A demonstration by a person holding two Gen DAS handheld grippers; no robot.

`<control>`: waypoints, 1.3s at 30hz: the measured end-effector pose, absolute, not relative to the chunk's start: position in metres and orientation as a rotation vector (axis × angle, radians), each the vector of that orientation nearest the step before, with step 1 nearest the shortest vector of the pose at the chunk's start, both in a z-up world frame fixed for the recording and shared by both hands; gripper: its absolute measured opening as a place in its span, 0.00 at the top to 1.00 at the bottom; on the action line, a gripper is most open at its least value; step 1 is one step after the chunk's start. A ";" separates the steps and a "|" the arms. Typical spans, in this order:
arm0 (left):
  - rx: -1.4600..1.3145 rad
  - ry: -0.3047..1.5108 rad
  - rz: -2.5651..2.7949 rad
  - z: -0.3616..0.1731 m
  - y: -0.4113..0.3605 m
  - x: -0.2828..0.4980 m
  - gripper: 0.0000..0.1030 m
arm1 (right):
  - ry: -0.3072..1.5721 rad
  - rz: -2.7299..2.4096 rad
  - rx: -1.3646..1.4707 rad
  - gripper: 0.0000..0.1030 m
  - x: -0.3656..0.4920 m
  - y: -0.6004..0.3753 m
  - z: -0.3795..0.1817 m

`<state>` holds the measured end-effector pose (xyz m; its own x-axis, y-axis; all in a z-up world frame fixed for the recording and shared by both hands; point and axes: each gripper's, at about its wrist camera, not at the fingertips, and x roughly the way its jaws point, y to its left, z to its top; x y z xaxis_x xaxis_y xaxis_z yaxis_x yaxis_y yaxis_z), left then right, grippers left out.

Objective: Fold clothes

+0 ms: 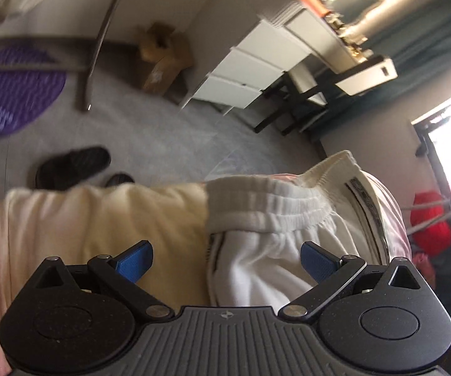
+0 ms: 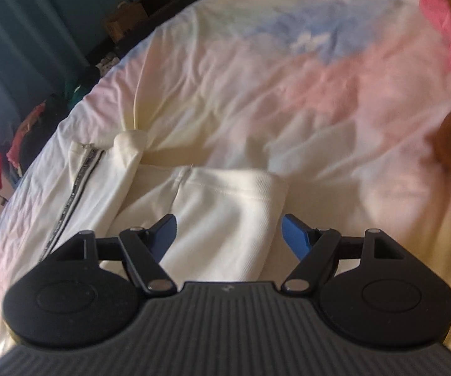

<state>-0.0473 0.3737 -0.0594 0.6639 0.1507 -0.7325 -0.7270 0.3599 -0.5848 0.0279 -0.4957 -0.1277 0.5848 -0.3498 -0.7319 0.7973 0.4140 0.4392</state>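
Observation:
White shorts (image 1: pixel 275 219) with an elastic waistband and a dark side stripe lie on a pastel bedsheet (image 1: pixel 100 219). My left gripper (image 1: pixel 227 261) hovers over the waistband end, its blue pads wide apart with only loose cloth below them. In the right wrist view the shorts (image 2: pixel 219 213) show a hemmed leg end and the striped side (image 2: pixel 78 181). My right gripper (image 2: pixel 228 235) stands open just above that leg end, the cloth lying between the pads without being pinched.
Beyond the bed edge is grey carpet with black slippers (image 1: pixel 71 166), a purple mat (image 1: pixel 15 91), a cardboard box (image 1: pixel 162 59) and white drawers (image 1: pixel 250 72). A red item (image 1: pixel 429 222) sits by the window. Pink cloth (image 2: pixel 438 15) lies at the bed's far right.

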 end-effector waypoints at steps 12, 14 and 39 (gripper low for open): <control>-1.090 0.628 0.597 -0.065 0.373 -0.051 0.02 | 0.454 -0.679 1.126 0.80 0.032 -0.505 -0.151; -1.106 0.613 0.579 -0.066 0.372 -0.049 0.02 | 0.458 -0.701 1.121 0.88 0.030 -0.504 -0.151; -0.870 0.761 0.477 -0.067 0.333 -0.010 0.36 | 0.360 -0.795 0.906 0.94 0.021 -0.501 -0.122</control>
